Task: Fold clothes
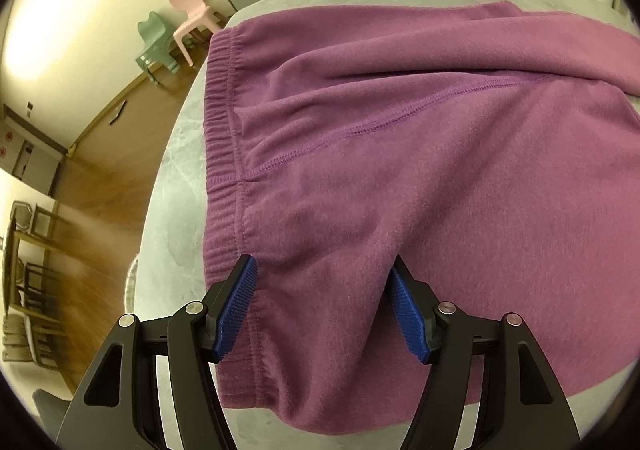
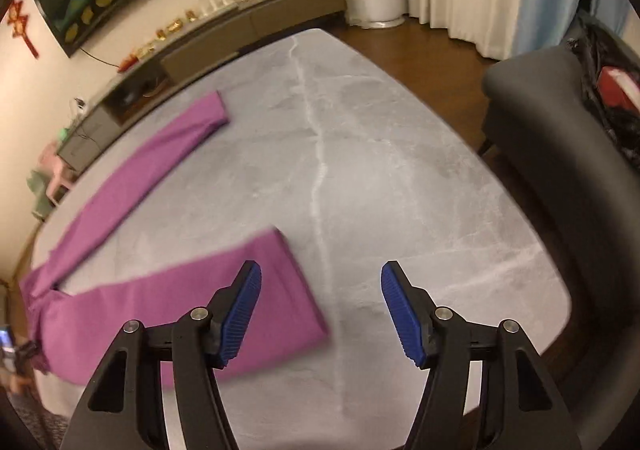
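Over bench's (image 2: 400,170) near edge I've got both claws spread wide, gripping nothing: left claw (image 1: 322,270) straddles purple pants (image 1: 400,170) by waistband, right claw (image 2: 320,274) beside near leg's cuff.

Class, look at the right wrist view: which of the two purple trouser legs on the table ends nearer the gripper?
The lower trouser leg: its cuff end lies just beside the right gripper, partly behind its left finger. The other leg stretches diagonally away towards the sideboard.
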Available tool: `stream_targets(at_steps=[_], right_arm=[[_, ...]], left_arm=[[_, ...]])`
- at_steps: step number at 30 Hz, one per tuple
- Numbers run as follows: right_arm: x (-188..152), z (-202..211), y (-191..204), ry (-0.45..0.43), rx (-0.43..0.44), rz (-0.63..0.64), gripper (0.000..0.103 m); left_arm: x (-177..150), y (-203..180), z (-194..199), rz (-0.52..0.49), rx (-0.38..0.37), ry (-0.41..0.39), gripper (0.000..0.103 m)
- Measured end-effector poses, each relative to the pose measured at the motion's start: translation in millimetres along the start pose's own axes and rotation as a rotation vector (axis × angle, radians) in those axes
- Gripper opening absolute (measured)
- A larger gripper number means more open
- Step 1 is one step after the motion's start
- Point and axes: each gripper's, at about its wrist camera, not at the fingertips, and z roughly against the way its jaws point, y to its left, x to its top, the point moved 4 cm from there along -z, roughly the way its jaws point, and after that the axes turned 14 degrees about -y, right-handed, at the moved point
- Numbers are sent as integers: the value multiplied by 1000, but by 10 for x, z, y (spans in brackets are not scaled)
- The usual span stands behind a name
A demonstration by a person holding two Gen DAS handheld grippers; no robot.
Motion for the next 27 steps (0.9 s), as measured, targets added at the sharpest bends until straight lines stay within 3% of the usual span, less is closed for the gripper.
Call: stream_targets(at_steps=[3, 6, 10, 12, 13, 15, 17, 19, 21, 22, 24, 27], right_arm=[[-167, -221, 423, 86, 29, 69, 74], [-352, -400, 610, 174, 31, 132, 74], [-544, -647, 518, 253, -115, 230, 74], [-567, -727, 475, 273, -122, 247, 70], [-557, -740, 508, 266, -118, 279, 67], [-554, -740, 607, 263, -104, 324, 46], [-592, -712, 693, 242, -150, 404, 45], [-638, -641, 727, 195, -225, 475, 45], [-640, -480, 827, 101, -319, 574, 45], [-639, -363, 939, 56, -304, 600, 45], [-677, -176, 1204, 19, -196, 601, 47], [-936, -108, 1618, 91, 6, 609, 47]], left_arm=[[-10, 17, -10, 20, -8, 0, 69], [-4, 25, -17, 28, -11, 1, 69], [30, 12, -39, 1, 2, -8, 69], [42, -9, -42, -13, 9, -13, 68], [40, -23, -31, -21, 14, -16, 68], [53, -44, 21, -35, 47, -33, 69], [165, -45, 167, -3, 68, -95, 66], [355, -240, 418, 38, -16, -175, 66], [536, -662, 638, -11, -121, -240, 66], [630, -950, 726, -54, -189, -267, 66], [760, -1432, 793, -141, -266, -287, 66], [931, -2156, 546, -269, -281, -243, 66]])
